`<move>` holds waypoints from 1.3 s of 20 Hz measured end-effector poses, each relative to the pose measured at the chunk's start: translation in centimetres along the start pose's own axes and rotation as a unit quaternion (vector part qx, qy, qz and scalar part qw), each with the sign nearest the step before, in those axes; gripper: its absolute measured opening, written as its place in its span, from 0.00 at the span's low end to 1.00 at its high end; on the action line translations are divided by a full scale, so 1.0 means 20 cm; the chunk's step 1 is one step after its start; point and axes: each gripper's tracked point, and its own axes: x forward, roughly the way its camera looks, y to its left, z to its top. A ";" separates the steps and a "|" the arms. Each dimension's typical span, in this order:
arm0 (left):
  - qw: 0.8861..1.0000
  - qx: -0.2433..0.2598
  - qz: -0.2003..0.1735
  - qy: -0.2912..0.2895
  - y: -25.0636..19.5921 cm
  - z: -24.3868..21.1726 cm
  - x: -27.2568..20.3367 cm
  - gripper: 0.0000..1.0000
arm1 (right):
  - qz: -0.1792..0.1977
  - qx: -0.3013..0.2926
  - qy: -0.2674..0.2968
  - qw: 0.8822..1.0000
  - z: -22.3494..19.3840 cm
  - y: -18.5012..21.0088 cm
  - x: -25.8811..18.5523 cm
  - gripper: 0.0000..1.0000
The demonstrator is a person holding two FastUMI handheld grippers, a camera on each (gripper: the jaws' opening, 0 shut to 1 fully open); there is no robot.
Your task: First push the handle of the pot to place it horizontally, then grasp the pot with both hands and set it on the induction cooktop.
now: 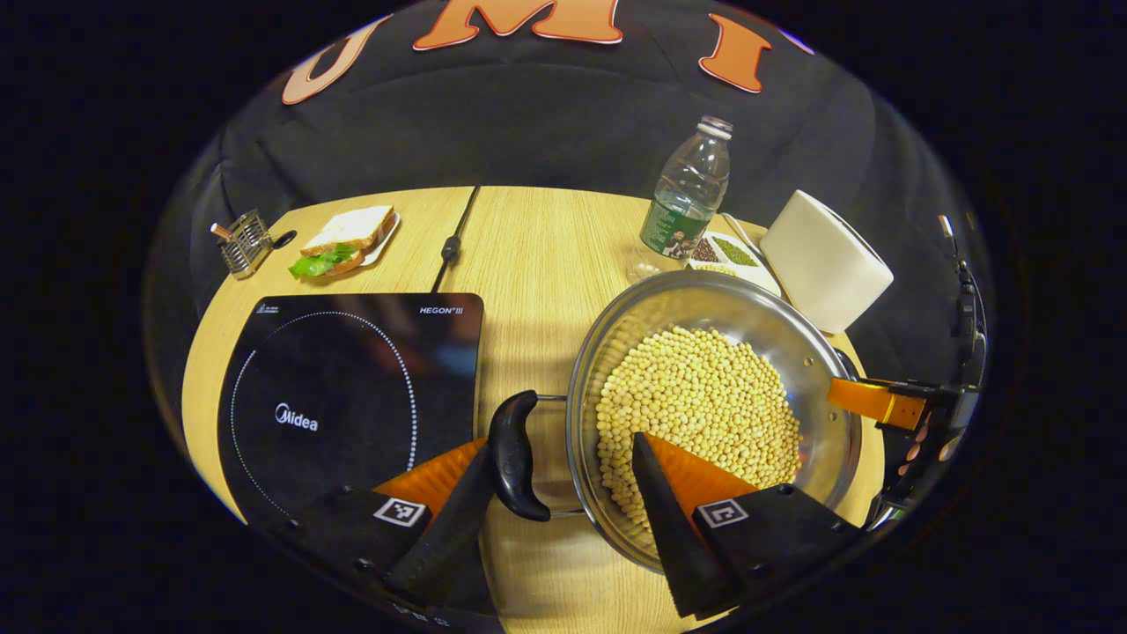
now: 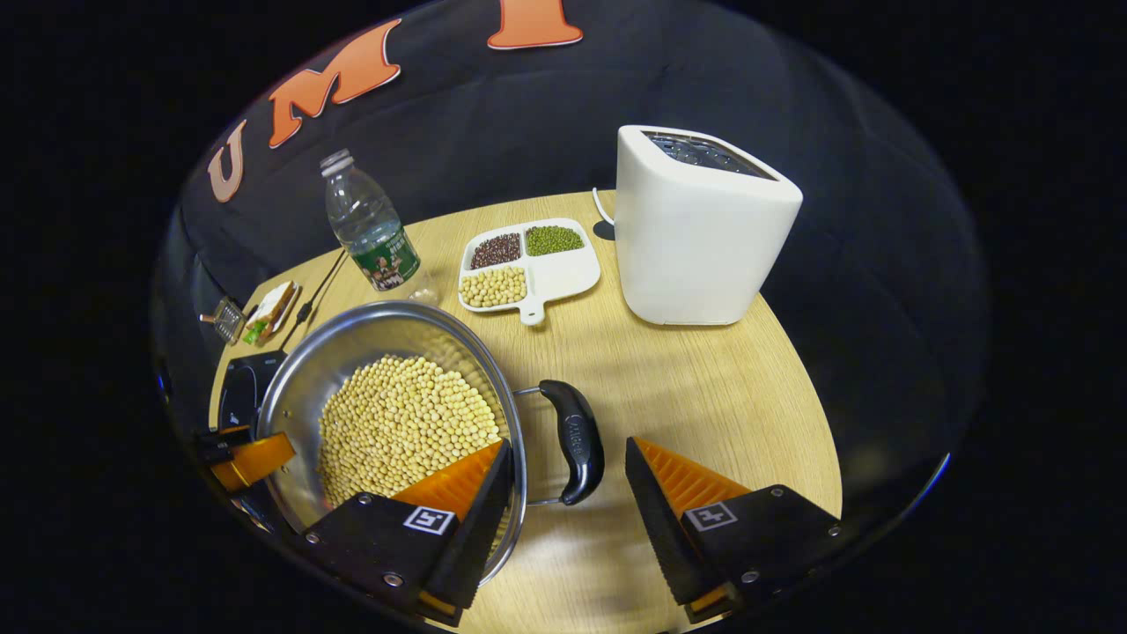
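A steel pot (image 1: 792, 352) full of soybeans stands on the wooden table, right of the black induction cooktop (image 1: 343, 396). My left gripper (image 1: 561, 445) is open and straddles the pot's rim: its black left handle (image 1: 515, 453) lies against the outer finger, the other finger is over the beans. In the right gripper view my right gripper (image 2: 566, 443) is open around the pot's (image 2: 352, 339) right handle (image 2: 577, 440), one finger inside the rim. Each gripper shows across the pot in the other's view: the right gripper (image 1: 889, 405), the left gripper (image 2: 242, 453). The cooktop (image 2: 238, 387) peeks out behind the pot.
Behind the pot stand a water bottle (image 1: 691, 198), a divided dish of beans (image 2: 528, 260) and a tall white appliance (image 2: 700, 233). A sandwich on a plate (image 1: 348, 238), a small metal rack (image 1: 245, 242) and a cable (image 1: 451, 251) lie beyond the cooktop.
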 end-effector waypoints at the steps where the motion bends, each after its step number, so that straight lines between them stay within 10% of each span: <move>1: 1.000 0.003 0.002 -0.005 0.00 0.01 0.02 0.98 | -0.005 -0.005 0.003 1.000 -0.01 0.00 0.01 0.80; 12: 0.992 0.090 0.071 -0.055 0.00 0.15 0.30 0.92 | -0.004 -0.031 0.003 1.000 -0.06 -0.01 0.11 0.72; 26: 0.985 0.085 0.053 -0.138 -0.03 0.28 0.10 0.78 | -0.027 -0.042 -0.063 0.997 0.05 0.01 -0.08 0.60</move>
